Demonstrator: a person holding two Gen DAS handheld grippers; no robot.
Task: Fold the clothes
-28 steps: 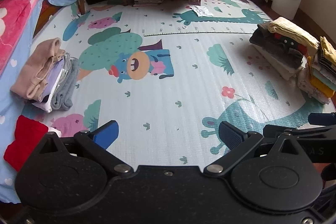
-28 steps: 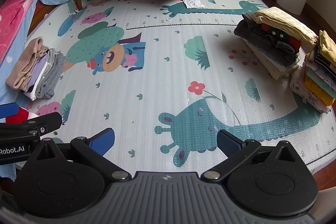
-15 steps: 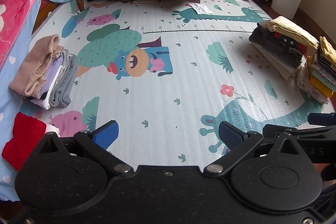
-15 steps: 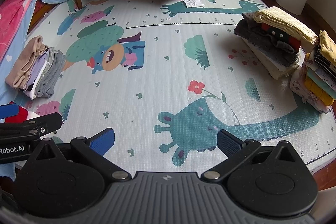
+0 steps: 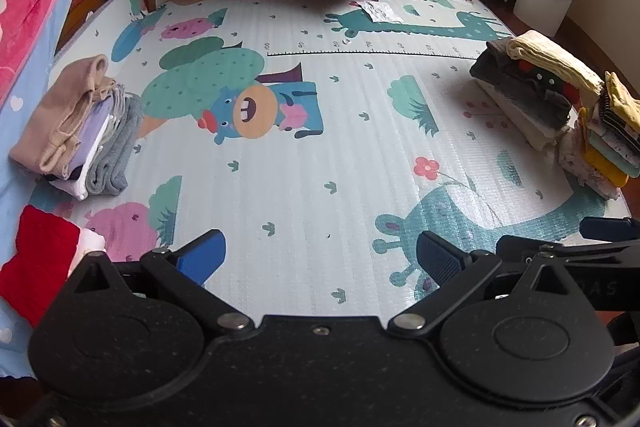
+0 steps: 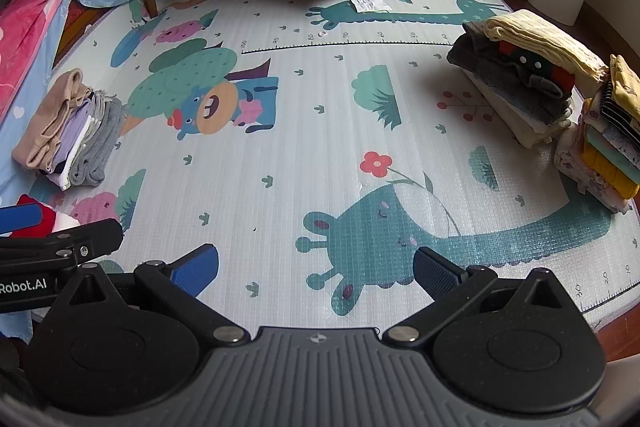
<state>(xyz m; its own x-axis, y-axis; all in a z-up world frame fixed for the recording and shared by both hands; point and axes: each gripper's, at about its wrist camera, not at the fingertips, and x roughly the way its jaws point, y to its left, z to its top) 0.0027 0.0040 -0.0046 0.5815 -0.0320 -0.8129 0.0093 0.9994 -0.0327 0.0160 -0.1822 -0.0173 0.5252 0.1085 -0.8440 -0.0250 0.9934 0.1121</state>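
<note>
Over the play mat you've got both tools hovering low. Your left gripper has its fingers spread wide, nothing between them, and your right gripper is spread just as wide and empty too. The two sit side by side, close together, above the near edge of the mat. Folded clothes wait on both sides: at the left edge, a leaning stack with a beige piece on top and grey beside it; nearer you on that side, a red garment. Far right, a pile topped in pale yellow, and just beside it, nearer, a smaller stack in mustard, stripes and teal.
</note>
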